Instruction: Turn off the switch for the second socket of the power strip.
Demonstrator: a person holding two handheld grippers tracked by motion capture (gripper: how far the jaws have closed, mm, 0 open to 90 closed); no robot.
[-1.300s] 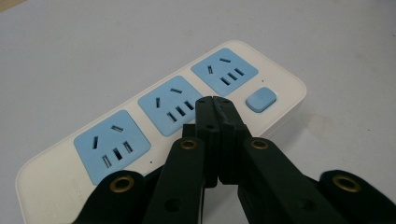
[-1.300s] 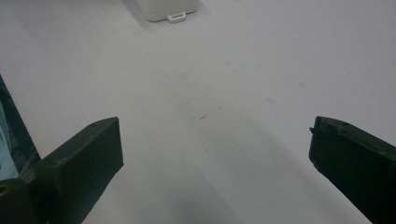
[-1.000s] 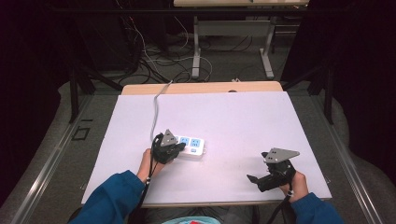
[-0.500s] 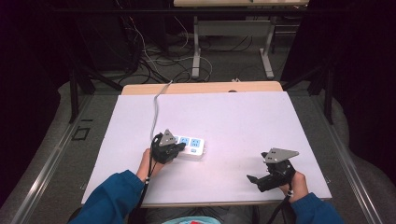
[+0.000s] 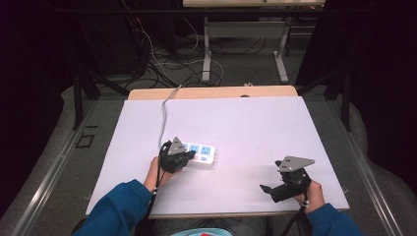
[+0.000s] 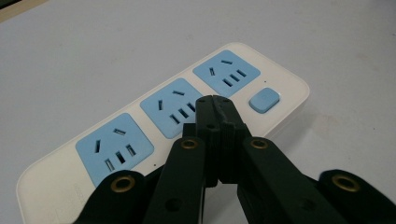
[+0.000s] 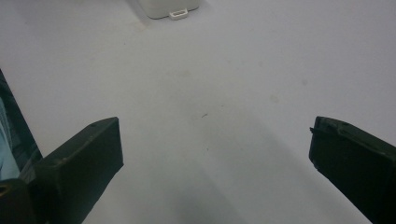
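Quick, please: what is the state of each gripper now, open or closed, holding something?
Left gripper: closed, empty, over the power strip.
Right gripper: open, empty.

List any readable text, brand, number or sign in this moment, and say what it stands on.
None can be read.
Power strip: white body, three blue sockets, a blue button; no printed word or number shows. A faint embossed patch by its near end is too dim to read.
Left tool: shut above the strip, no marking.
Right tool: open, no marking.
White table: no text or sign.
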